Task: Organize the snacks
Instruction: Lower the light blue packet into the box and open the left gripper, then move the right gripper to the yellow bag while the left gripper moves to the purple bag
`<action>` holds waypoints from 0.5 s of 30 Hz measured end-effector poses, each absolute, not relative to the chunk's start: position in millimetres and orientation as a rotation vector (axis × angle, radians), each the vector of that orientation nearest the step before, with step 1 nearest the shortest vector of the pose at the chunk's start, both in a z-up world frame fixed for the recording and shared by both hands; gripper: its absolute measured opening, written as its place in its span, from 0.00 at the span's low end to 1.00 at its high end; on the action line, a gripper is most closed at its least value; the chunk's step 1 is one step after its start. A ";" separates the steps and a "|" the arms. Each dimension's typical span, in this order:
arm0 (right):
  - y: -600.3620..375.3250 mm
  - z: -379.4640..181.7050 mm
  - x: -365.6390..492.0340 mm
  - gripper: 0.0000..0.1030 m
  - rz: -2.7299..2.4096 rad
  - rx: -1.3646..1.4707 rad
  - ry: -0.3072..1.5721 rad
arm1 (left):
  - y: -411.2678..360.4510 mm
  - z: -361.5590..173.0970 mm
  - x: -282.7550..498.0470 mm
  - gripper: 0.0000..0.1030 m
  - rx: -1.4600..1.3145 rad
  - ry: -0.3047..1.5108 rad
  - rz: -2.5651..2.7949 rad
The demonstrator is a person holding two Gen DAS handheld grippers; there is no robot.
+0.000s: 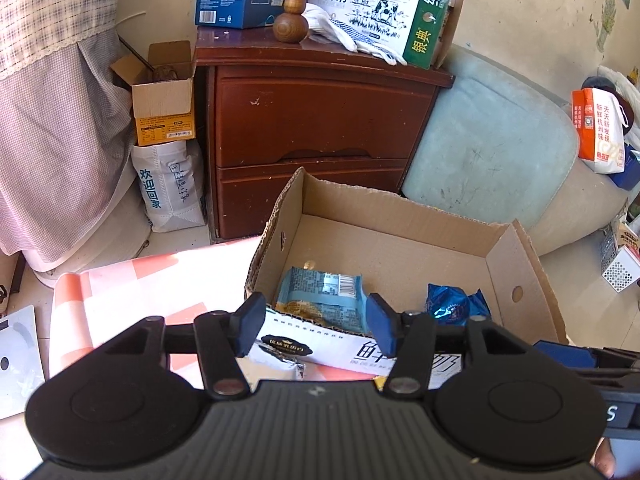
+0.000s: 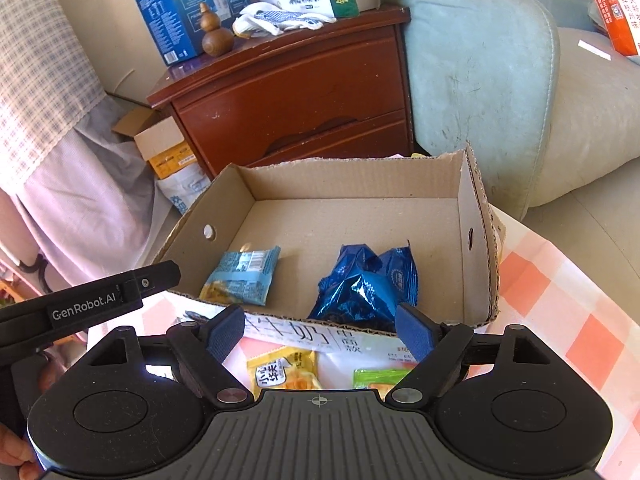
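My left gripper and right gripper both hang spread and empty over the near wall of the cardboard box. Under my right one, a yellow snack and a green snack lie on the checked cloth. Inside, a light blue packet sits near-left and dark blue packets near-right; the far half is bare floor. Beyond stands the wooden cabinet.

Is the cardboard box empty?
No, a light blue snack packet and dark blue foil packets lie inside the cardboard box.
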State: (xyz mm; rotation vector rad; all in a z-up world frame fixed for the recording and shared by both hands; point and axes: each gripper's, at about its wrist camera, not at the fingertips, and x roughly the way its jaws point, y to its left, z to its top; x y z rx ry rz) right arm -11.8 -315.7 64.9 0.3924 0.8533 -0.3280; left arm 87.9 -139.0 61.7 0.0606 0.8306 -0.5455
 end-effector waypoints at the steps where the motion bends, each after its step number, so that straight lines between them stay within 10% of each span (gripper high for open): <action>1: -313.9 64.0 -13.2 0.82 -0.321 0.389 0.862 | -136.7 60.6 85.4 0.53 0.072 0.837 -0.543; 15: -292.3 54.5 -38.2 0.82 -0.218 0.333 0.963 | -102.5 49.9 61.0 0.56 0.130 0.922 -0.541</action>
